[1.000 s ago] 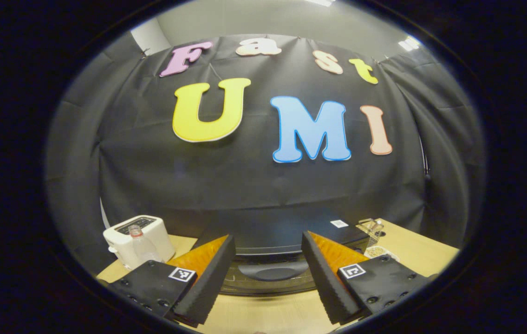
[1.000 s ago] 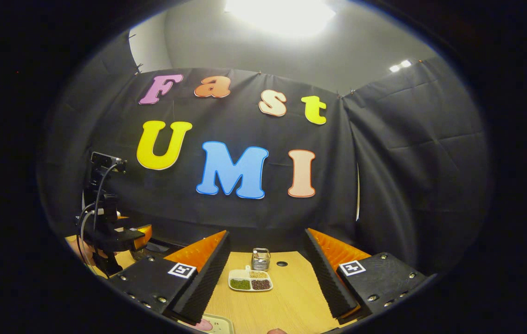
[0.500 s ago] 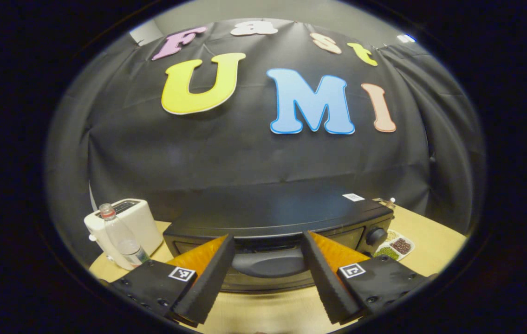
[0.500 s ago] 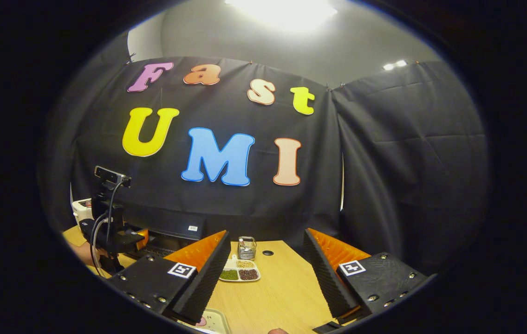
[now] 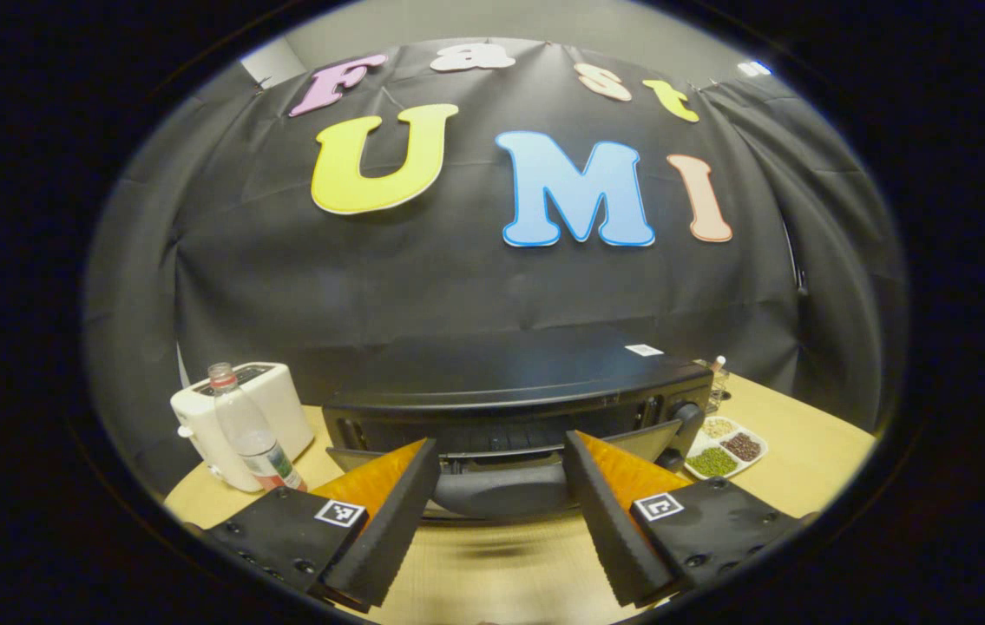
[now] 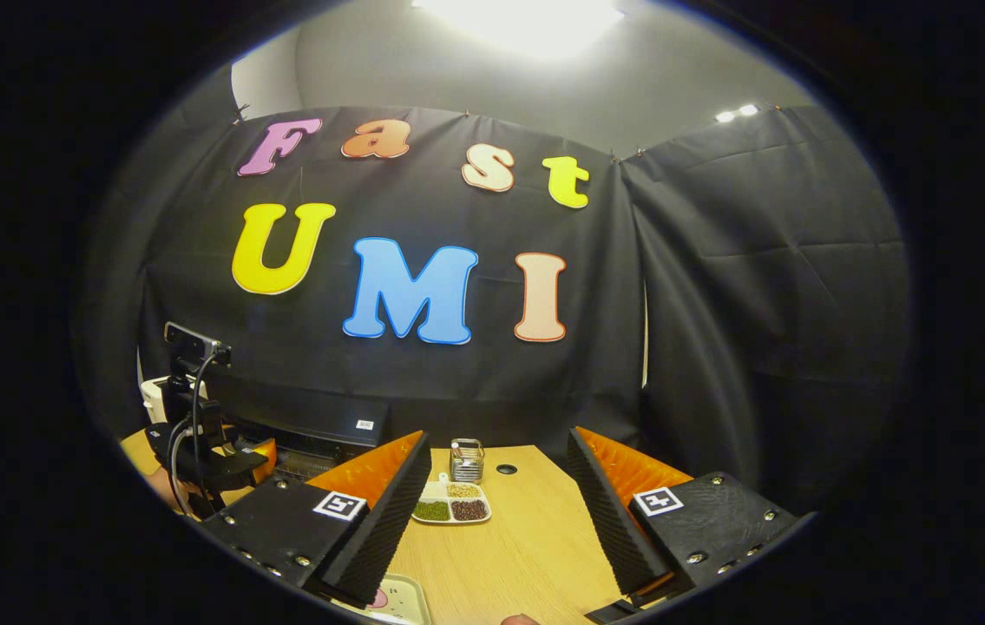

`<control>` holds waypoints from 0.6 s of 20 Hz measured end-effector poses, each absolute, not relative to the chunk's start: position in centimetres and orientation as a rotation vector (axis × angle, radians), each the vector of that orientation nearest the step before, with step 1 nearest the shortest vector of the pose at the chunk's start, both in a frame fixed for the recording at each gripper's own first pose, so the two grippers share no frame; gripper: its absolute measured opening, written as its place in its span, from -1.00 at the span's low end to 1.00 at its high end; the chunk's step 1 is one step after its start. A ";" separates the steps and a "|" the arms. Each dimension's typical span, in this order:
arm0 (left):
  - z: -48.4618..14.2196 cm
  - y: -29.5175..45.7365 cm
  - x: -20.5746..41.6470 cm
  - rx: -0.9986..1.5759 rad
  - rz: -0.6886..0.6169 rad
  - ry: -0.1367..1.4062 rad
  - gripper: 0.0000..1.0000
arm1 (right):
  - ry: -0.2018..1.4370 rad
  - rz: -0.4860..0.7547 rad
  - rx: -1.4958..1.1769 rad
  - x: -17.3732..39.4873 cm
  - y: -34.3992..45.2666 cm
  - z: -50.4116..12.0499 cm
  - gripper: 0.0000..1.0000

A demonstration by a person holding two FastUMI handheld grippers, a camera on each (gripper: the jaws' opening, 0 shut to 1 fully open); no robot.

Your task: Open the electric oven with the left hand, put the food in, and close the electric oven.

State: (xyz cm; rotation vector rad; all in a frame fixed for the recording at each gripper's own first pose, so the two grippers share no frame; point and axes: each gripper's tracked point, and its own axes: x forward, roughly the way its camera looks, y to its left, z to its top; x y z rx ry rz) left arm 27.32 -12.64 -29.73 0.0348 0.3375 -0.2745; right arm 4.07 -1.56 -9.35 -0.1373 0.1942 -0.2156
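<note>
The black electric oven [image 5: 518,382] stands straight ahead in the left gripper view. Its door [image 5: 631,438] leans out a little at the top, leaving a gap to the body. The door's rounded handle [image 5: 501,495] lies between the fingers of my left gripper [image 5: 499,460], which stands open. In the right gripper view the oven [image 6: 327,425] is at the left, with the left gripper [image 6: 223,456] and a hand in front of it. My right gripper [image 6: 499,451] hangs open above the table. A pale tray with something pink on it [image 6: 395,601] peeks in at the bottom edge.
A white toaster [image 5: 279,404] and a plastic bottle [image 5: 249,430] stand left of the oven. A divided dish of beans [image 5: 722,447] [image 6: 450,505] and a small metal holder [image 6: 466,460] sit right of it on the wooden table [image 6: 527,538].
The left gripper came down to the oven's handle and drew back; the door, shut half a second ago, now tilts ajar. The right gripper barely shifted.
</note>
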 end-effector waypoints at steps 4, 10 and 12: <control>-30.8 -12.3 24.7 0.049 -0.269 0.368 0.93 | 0.193 -0.180 -0.126 3.7 -1.5 -9.4 0.93; -34.3 -11.7 21.3 0.052 -0.244 0.448 1.00 | 0.205 -0.154 -0.107 2.8 -2.4 -9.9 0.93; -34.8 -11.6 20.4 0.061 -0.241 0.461 0.98 | 0.215 -0.150 -0.108 2.2 -2.8 -10.1 0.93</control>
